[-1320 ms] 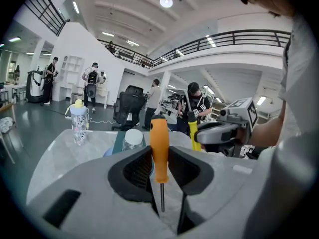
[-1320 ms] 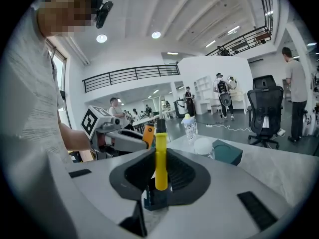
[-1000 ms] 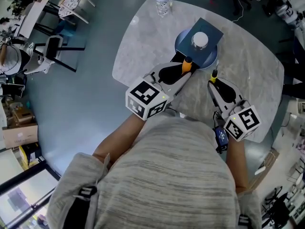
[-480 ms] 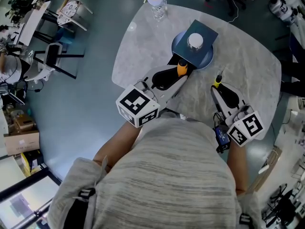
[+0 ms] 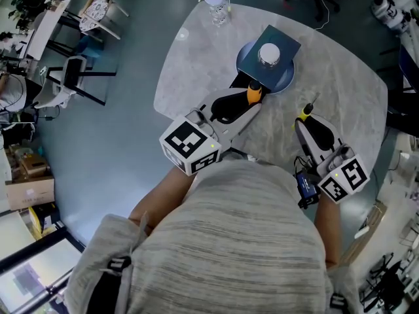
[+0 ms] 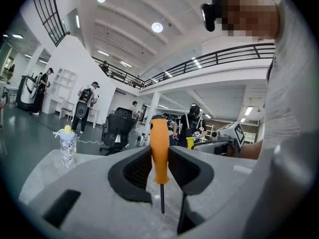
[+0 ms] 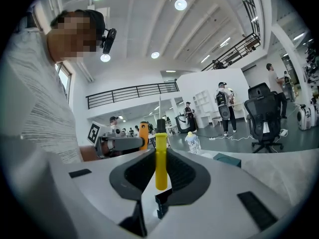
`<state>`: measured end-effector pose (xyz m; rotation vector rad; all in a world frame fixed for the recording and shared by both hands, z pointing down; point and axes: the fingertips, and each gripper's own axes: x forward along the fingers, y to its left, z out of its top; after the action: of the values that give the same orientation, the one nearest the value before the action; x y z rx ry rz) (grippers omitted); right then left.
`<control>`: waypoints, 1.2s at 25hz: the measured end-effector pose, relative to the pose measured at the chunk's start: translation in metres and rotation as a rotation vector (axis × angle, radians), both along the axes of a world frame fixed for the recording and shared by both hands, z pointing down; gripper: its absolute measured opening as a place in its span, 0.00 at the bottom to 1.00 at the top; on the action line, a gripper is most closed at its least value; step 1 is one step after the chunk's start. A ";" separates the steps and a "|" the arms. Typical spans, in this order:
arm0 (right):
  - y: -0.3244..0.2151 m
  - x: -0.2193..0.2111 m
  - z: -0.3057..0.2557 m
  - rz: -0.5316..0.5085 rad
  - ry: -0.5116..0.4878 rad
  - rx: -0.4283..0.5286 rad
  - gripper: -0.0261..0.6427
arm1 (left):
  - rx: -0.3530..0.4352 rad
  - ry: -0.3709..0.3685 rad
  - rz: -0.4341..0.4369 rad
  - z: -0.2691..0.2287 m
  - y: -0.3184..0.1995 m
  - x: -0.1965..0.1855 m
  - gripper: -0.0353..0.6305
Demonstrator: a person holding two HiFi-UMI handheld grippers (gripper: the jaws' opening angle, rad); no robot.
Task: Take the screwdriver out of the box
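In L hand-held gripper (image 6: 160,156), orange screwdriver (image 6: 159,146), shaft (image 6: 162,198) down — overhead, handle (image 5: 253,94) only

Grey striped sweater (image 5: 255,241); white, black-padded left tongs (image 5: 255,91) and right tongs (image 5: 304,116).

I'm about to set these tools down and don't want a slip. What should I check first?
1. Left gripper clamps the orange-handled screwdriver: ok, shaft below the handle.
2. Right gripper clamps the yellow-handled screwdriver: ok.
3. Both tools outside the dark teal square box: ok.
4. Bare spot on the grey stone-look table: ok.
5. Clear yellow-capped bottle away from both grippers: ok, at the far edge.
6. Nothing left in the box: cannot tell.
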<state>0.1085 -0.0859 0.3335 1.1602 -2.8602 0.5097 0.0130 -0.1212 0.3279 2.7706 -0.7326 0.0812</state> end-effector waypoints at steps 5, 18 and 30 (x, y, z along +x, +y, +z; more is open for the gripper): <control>-0.006 0.003 -0.004 0.006 -0.041 -0.003 0.14 | -0.004 -0.006 0.000 0.001 -0.004 0.000 0.22; -0.008 0.003 -0.003 0.011 -0.044 0.010 0.14 | -0.005 -0.013 0.013 0.005 -0.008 0.004 0.22; -0.005 0.008 0.000 0.034 -0.024 0.003 0.14 | -0.014 -0.006 0.038 0.007 -0.007 0.012 0.22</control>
<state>0.1169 -0.0911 0.3337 1.2141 -2.8664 0.5246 0.0254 -0.1282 0.3349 2.7721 -0.6784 0.1016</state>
